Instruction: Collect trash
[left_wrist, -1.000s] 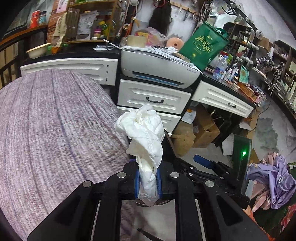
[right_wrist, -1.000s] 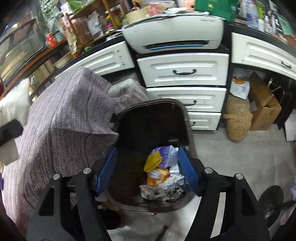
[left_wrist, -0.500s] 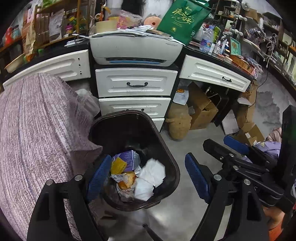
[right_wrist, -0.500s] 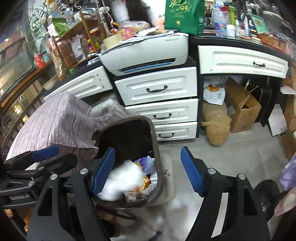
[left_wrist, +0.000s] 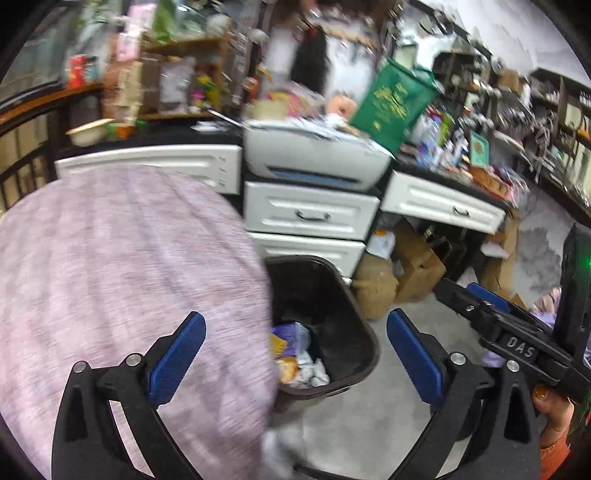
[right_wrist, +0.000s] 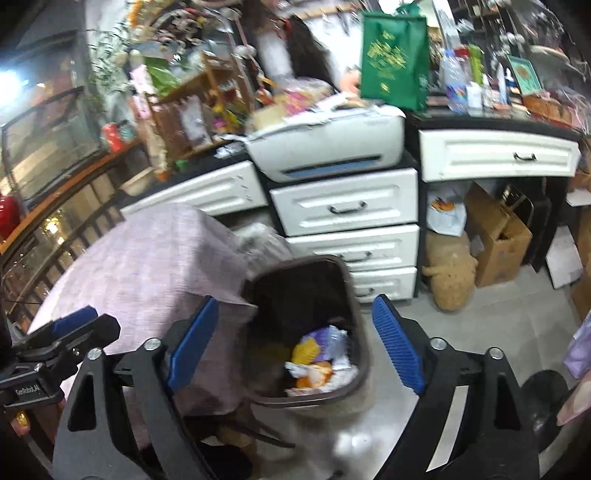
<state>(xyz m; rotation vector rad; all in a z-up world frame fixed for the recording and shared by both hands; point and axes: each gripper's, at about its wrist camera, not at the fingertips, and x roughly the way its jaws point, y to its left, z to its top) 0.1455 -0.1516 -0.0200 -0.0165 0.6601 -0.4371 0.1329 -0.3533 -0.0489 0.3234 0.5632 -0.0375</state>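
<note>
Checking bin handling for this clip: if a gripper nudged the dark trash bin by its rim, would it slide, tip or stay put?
The trash bin is probably light: thin-looking plastic walls, with only a shallow layer of wrappers at the bottom. It stands taller than wide, so a rim push may tip it. The smooth floor suggests that a low push would slide it.

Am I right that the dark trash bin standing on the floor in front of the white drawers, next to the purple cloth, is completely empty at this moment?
Not quite: the trash bin is not empty. The right wrist view shows a heap of trash at its bottom, yellow, orange and white wrappers and paper. The rest holds: it stands on the floor before the white drawers, beside the purple cloth.
</note>
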